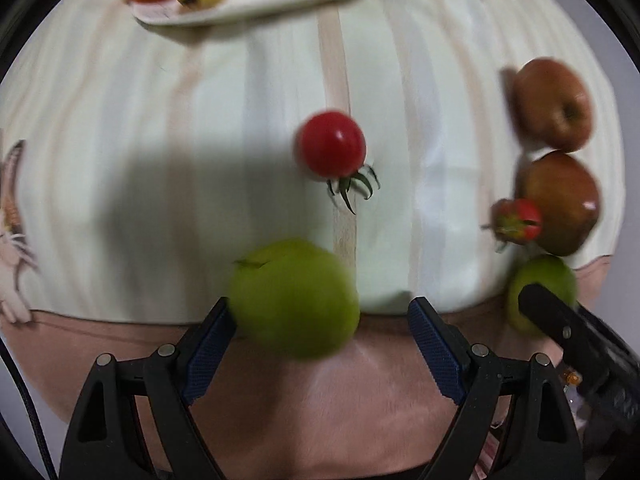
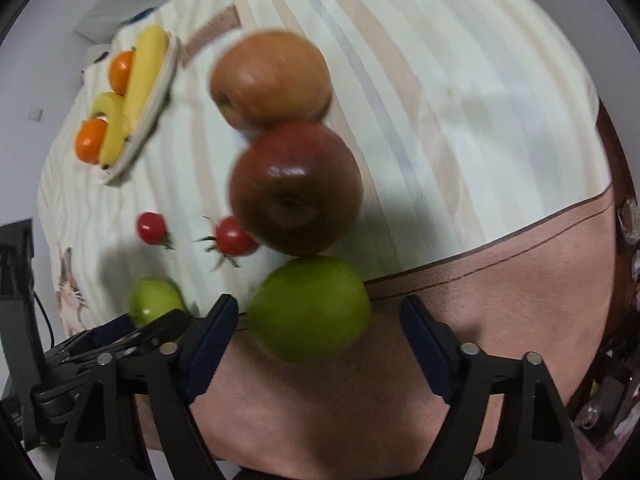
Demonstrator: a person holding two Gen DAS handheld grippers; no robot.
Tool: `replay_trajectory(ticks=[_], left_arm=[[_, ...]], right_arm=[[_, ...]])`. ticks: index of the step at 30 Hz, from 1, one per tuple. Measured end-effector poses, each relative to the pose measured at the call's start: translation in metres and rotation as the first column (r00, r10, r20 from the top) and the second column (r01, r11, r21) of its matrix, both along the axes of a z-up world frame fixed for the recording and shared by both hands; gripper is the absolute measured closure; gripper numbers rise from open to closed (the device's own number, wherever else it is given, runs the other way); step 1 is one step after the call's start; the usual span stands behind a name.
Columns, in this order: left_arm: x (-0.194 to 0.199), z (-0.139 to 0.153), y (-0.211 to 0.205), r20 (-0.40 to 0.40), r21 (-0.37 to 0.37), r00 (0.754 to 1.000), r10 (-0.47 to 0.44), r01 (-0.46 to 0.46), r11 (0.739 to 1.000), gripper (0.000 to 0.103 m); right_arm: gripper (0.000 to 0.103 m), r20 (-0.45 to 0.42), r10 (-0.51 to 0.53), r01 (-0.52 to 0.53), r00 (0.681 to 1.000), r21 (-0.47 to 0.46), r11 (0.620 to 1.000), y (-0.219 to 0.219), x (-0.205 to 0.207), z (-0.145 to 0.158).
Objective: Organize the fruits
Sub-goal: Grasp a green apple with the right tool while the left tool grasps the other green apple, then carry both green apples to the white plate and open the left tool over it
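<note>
My left gripper (image 1: 322, 320) is open, with a green apple (image 1: 294, 298) between its fingers, touching the left pad. A cherry tomato (image 1: 332, 144) lies beyond it. My right gripper (image 2: 318, 316) is open around a second green apple (image 2: 310, 308), which touches neither pad clearly. Beyond it sit a dark red apple (image 2: 296, 188) and a lighter red apple (image 2: 272, 78). A second tomato (image 2: 234, 236) lies left of the dark apple. In the left wrist view the red apples (image 1: 560, 200) and the second green apple (image 1: 536, 288) show at right, behind the right gripper's finger.
A white plate (image 2: 160, 92) at the far left holds bananas (image 2: 144, 68) and oranges (image 2: 90, 140); it also shows in the left wrist view (image 1: 256, 12). The striped cloth (image 1: 160, 120) ends at a pink-brown border near both grippers. A dark object (image 2: 16, 264) stands at left.
</note>
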State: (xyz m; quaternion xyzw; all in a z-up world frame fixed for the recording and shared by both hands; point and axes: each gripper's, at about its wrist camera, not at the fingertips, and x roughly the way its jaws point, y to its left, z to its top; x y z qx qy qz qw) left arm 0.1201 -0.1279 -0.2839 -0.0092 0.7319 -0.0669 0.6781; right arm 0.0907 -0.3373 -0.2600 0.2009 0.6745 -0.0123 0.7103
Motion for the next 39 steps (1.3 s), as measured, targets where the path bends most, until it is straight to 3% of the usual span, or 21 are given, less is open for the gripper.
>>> replay_trajectory(ticks=[1,3,4,5,18,26,32,39], left_arm=[[0.0,-0.003,-0.002,0.011,0.004,1.0,0.005,-0.005,1.0,0.017],[-0.002,0.0,-0.001,0.066,0.024,0.997,0.03,-0.032,0.999,0.03],[-0.002,0.003,-0.001,0.09,0.035,0.995,0.037,-0.041,0.999,0.045],[-0.002,0.004,0.0,0.103,0.042,0.994,0.036,-0.041,0.998,0.05],[-0.025,0.029,0.02,0.165,0.031,0.986,-0.006,0.001,1.0,0.05],[-0.028,0.068,0.044,0.209,-0.016,0.978,0.003,0.0,1.0,0.05],[0.0,0.114,0.062,0.268,-0.075,0.963,0.032,-0.012,0.997,0.05],[0.079,0.158,0.075,0.313,-0.103,0.95,0.001,0.033,0.994,0.05]], right_arm=[[0.026,-0.009,0.005,-0.005,1.0,0.005,1.0,0.002,0.0,-0.005],[0.03,0.006,0.024,-0.024,1.0,-0.015,1.0,0.006,0.0,-0.008],[0.036,0.013,0.035,-0.034,0.999,-0.024,0.999,0.008,0.0,-0.008],[0.036,0.014,0.036,-0.035,0.999,-0.031,0.999,0.01,-0.001,-0.009],[0.037,0.102,0.077,-0.068,0.992,-0.086,0.994,0.029,-0.012,0.018],[0.037,0.161,0.07,-0.066,0.985,-0.03,0.997,0.049,-0.018,0.044],[0.037,0.221,0.073,-0.078,0.973,0.017,0.997,0.066,-0.006,0.074],[0.037,0.311,0.101,-0.118,0.945,0.037,0.992,0.091,0.038,0.107]])
